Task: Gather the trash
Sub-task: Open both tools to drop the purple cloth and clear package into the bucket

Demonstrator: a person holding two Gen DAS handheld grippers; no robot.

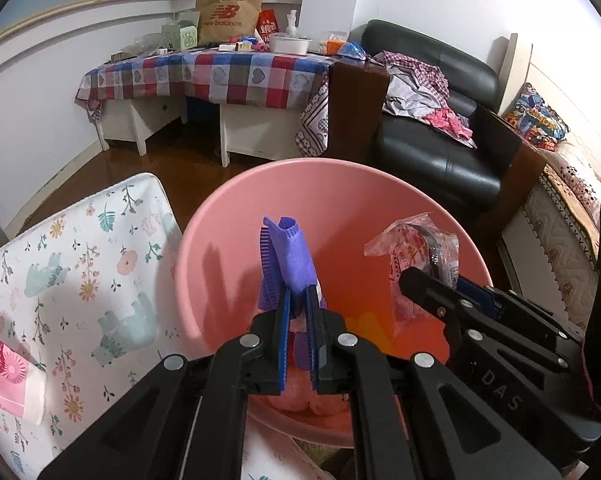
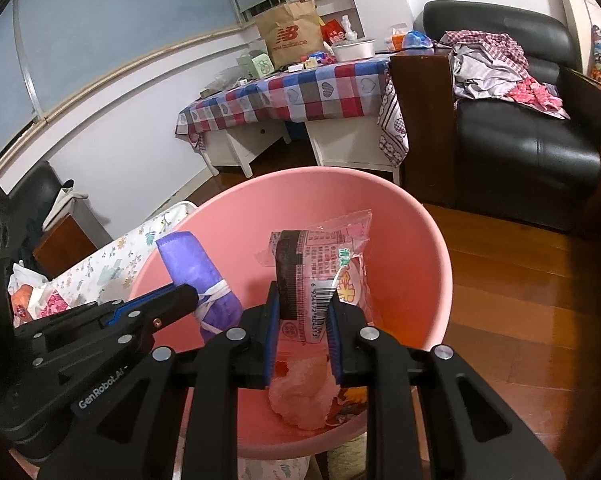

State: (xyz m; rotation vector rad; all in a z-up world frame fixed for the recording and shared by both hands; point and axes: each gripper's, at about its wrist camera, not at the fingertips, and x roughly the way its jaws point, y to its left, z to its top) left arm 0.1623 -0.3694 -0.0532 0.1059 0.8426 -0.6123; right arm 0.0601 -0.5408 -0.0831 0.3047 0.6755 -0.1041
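A pink plastic bin (image 1: pixel 236 200) stands right below both grippers; it also shows in the right wrist view (image 2: pixel 428 248). My left gripper (image 1: pixel 298 296) is shut on a folded purple face mask (image 1: pixel 292 256) and holds it over the bin's opening; the mask also shows in the right wrist view (image 2: pixel 192 268). My right gripper (image 2: pixel 302 304) is shut on a clear pink snack wrapper (image 2: pixel 320 264) with a barcode, also above the bin; the wrapper shows in the left wrist view (image 1: pixel 416 248) too. Crumpled pinkish trash (image 2: pixel 300 392) lies at the bin's bottom.
A floral-covered table (image 1: pixel 72 280) sits left of the bin, with a pink tissue pack (image 1: pixel 4 372) on it. Behind are a checked-cloth table (image 1: pixel 220 76) with clutter, a black armchair (image 1: pixel 432 148) with clothes, and wooden floor (image 2: pixel 512 292).
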